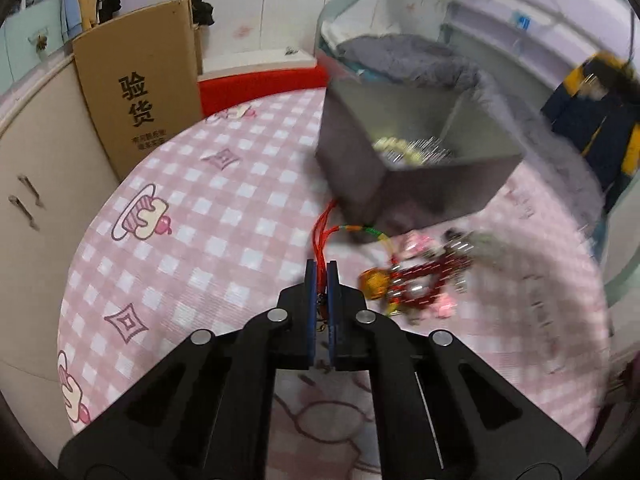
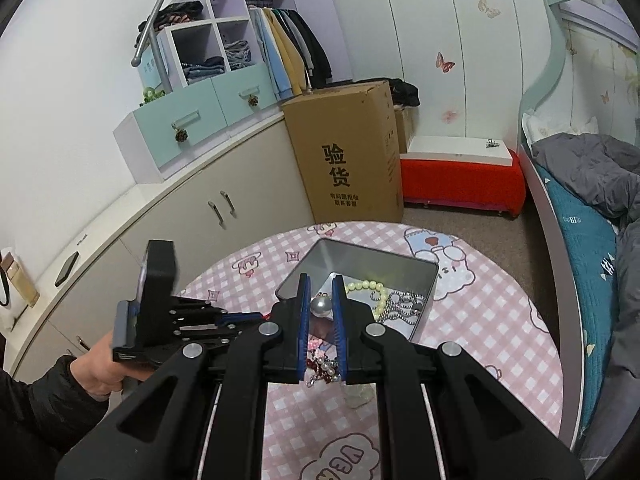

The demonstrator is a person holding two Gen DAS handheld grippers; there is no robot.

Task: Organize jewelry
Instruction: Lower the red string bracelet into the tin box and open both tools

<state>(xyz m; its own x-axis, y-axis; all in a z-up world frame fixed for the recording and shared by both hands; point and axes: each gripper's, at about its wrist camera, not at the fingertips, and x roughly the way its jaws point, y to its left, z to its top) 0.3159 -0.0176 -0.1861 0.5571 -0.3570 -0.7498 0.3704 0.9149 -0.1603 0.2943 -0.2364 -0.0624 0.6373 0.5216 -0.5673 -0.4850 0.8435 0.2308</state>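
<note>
My left gripper point(image 1: 322, 266) is shut on a red cord point(image 1: 325, 224) low over the pink checked table point(image 1: 200, 208). The cord leads through a green and yellow braid point(image 1: 366, 230) to a blurred heap of red beads and charms point(image 1: 424, 284). A grey tin box point(image 1: 404, 184) stands just beyond; it holds pale beads. In the right wrist view my right gripper point(image 2: 321, 280) is shut on a piece with a large pearl point(image 2: 322, 306), and small pearls and red beads point(image 2: 324, 366) hang under it. The tin box point(image 2: 316, 256) holds a pale green bead string point(image 2: 370, 286) and a silver chain point(image 2: 400, 306).
A person's hand point(image 2: 100, 368) holds the left gripper point(image 2: 236, 320) at the table's left side. A tall cardboard box point(image 2: 348, 152), a red bench point(image 2: 460, 180), low cabinets point(image 2: 180, 208) and a bed point(image 2: 580, 208) surround the round table.
</note>
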